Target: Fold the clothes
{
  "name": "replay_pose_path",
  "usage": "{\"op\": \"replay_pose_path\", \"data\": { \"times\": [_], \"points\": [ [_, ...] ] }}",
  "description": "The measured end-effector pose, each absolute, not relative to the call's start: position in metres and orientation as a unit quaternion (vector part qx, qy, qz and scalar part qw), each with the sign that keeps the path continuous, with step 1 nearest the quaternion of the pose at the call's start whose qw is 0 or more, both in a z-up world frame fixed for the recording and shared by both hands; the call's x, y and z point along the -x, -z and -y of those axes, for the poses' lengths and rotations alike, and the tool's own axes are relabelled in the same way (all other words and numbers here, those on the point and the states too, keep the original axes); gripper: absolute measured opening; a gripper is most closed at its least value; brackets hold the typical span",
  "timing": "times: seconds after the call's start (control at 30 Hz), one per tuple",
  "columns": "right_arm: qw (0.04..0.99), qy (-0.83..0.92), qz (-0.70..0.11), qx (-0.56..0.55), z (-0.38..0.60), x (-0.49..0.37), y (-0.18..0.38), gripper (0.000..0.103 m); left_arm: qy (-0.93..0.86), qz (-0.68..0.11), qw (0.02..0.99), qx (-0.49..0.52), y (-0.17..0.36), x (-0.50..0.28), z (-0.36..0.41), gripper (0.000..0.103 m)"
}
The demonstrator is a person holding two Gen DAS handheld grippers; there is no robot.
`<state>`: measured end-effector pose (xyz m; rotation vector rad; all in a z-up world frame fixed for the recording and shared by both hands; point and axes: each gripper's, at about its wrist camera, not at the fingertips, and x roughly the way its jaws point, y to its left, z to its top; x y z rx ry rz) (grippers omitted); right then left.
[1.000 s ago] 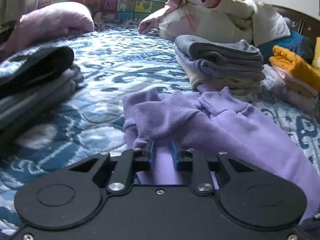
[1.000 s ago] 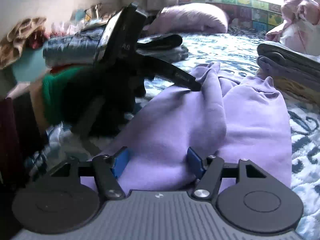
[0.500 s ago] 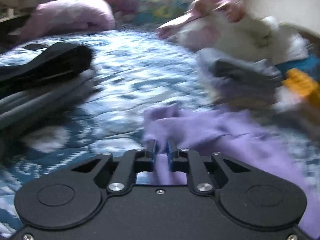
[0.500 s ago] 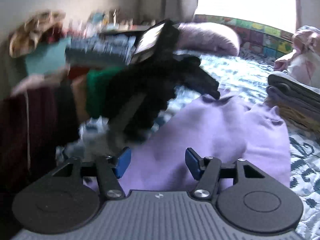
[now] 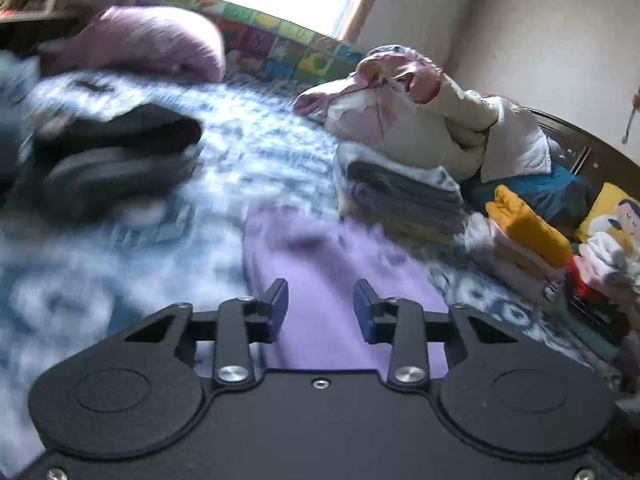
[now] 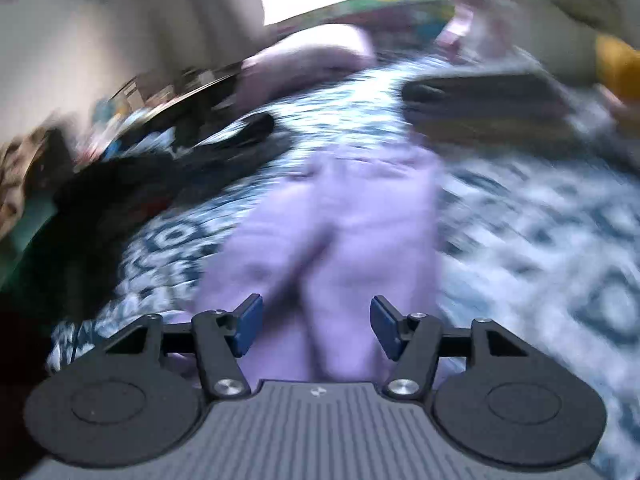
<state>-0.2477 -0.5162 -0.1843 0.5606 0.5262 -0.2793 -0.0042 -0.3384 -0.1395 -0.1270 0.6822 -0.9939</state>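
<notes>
We have both tools released: the left gripper and the right gripper each stand with jaws apart and nothing between them. The lilac garment lies on the patterned bedspread just ahead of and beneath both, likely so either can close on an edge for the next fold; blur hides its creases

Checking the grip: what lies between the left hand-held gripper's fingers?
Only the purple sweatshirt, lying beneath the open left hand-held gripper, ungripped; left wrist view.
</notes>
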Motion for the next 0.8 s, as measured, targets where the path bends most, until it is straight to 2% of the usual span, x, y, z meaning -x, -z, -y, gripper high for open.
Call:
{"op": "replay_pose_path", "data": {
  "times": [0.07, 0.17, 0.47, 0.8],
  "points": [
    [0.899, 0.153, -0.243, -0.330, 0.527, 0.272, 0.200, 0.060, 0.453, -0.359, 0.813, 0.078, 0.151, 0.023, 0.320, 0.035],
    [0.868, 0.166, -0.221, -0.413, 0.541, 0.303, 0.225, 0.061, 0.420, -0.402, 0.807, 0.104, 0.162, 0.043, 0.301, 0.055],
    [0.791, 0.099, -0.170, -0.579, 0.556, 0.321, 0.264, 0.062, 0.375, -0.520, 0.725, 0.252, 0.204, 0.062, 0.259, 0.057],
    [0.772, 0.064, -0.158, -0.612, 0.549, 0.314, 0.273, 0.062, 0.328, -0.522, 0.705, 0.350, 0.214, 0.072, 0.253, 0.064]
  ]
}}
